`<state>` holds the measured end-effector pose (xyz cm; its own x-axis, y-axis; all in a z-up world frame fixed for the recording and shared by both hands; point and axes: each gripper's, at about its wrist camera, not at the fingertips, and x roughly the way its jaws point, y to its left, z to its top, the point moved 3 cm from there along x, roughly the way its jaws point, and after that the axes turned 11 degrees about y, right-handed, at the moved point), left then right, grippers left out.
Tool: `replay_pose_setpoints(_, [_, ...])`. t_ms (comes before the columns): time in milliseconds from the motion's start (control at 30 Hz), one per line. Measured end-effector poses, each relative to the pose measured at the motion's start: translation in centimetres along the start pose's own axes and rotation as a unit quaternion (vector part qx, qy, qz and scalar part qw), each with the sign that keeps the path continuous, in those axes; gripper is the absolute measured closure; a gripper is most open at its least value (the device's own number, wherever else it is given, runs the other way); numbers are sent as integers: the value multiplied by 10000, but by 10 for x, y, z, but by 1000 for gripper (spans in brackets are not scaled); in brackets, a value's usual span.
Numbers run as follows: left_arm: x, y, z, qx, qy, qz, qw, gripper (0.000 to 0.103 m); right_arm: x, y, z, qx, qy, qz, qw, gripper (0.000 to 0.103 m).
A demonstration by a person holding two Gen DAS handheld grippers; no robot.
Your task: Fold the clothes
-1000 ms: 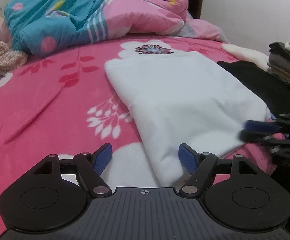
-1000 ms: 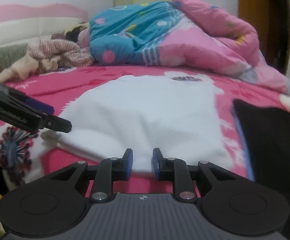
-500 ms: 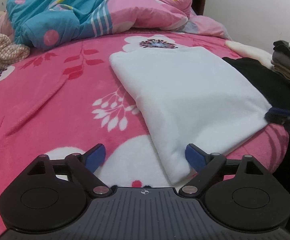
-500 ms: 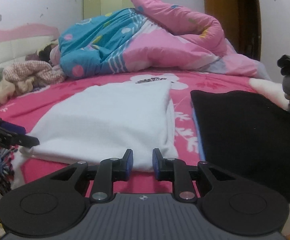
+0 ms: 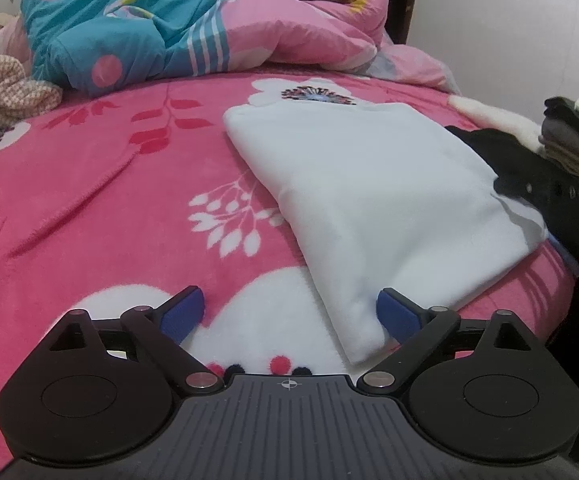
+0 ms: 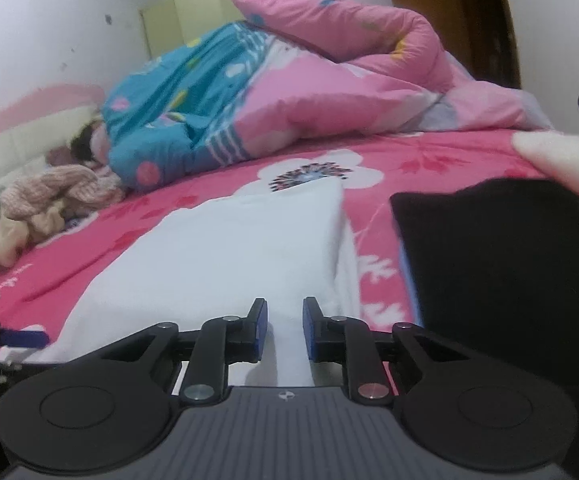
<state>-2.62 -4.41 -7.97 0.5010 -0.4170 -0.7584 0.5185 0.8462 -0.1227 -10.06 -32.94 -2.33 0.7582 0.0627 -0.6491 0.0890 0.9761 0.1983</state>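
Note:
A white folded garment (image 5: 369, 200) lies flat on the pink flowered blanket (image 5: 89, 200). My left gripper (image 5: 289, 312) hovers at its near left corner. Its jaws are opening wide; the corner lies by the right pad, and neither pad presses on it. My right gripper (image 6: 285, 318) hangs low over the garment's (image 6: 229, 248) near right part, its jaws a narrow gap apart with nothing pinched. In the left wrist view it shows as a black shape (image 5: 529, 192) at the cloth's right edge. The left gripper's blue pad (image 6: 21, 338) shows in the right wrist view.
A black garment (image 6: 509, 280) lies spread to the right of the white one. A stack of folded clothes (image 5: 573, 140) stands at the far right. A bunched pink and blue quilt (image 5: 209, 20) fills the back of the bed. Knitted pink clothes (image 5: 5, 88) lie at the back left.
The left gripper's jaws have spread wider. The right gripper has shifted right along the white garment's edge and rolled, so the black garment now fills more of its view.

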Motion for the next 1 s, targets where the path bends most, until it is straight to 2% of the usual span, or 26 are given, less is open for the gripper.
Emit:
replay_pose_setpoints(133, [0, 0, -5, -51, -164, -43, 9998, 7, 21, 25, 43, -356, 175, 159, 9991, 82])
replay_pose_setpoints(233, [-2, 0, -8, -51, -277, -61, 9996, 7, 67, 33, 76, -518, 542, -6, 9972, 82])
replay_pose_setpoints(300, [-3, 1, -11, -30, -344, -115, 9993, 7, 112, 17, 95, -213, 1040, -177, 9942, 82])
replay_pose_setpoints(367, [-3, 3, -13, -22, -399, -172, 9991, 7, 142, -2, 110, 102, 1224, -154, 9923, 84])
replay_pose_setpoints(467, [-3, 5, -15, -15, -475, -231, 9986, 7, 149, -17, 133, 587, 1328, -16, 9894, 86])
replay_pose_setpoints(600, [-3, 6, -18, 8, -608, -282, 9978, 7, 131, -4, 141, 391, 1492, 58, 9880, 84])
replay_pose_setpoints(667, [-3, 6, -19, 21, -649, -299, 9974, 7, 146, -2, 144, 384, 1684, 7, 9850, 84])
replay_pose_setpoints(767, [-4, 6, -20, 28, -668, -302, 9973, 7, 185, -7, 160, 439, 1701, -144, 9843, 86])
replay_pose_setpoints(833, [-4, 5, -20, 26, -680, -297, 9972, 7, 208, -11, 171, 435, 1594, -600, 9844, 86])
replay_pose_setpoints(900, [-4, 6, -21, 25, -694, -298, 9971, 7, 210, -12, 178, 638, 1592, -621, 9832, 84])
replay_pose_setpoints(1000, [-3, 7, -22, 21, -729, -331, 9968, 7, 176, 13, 180, 350, 1275, -306, 9908, 83])
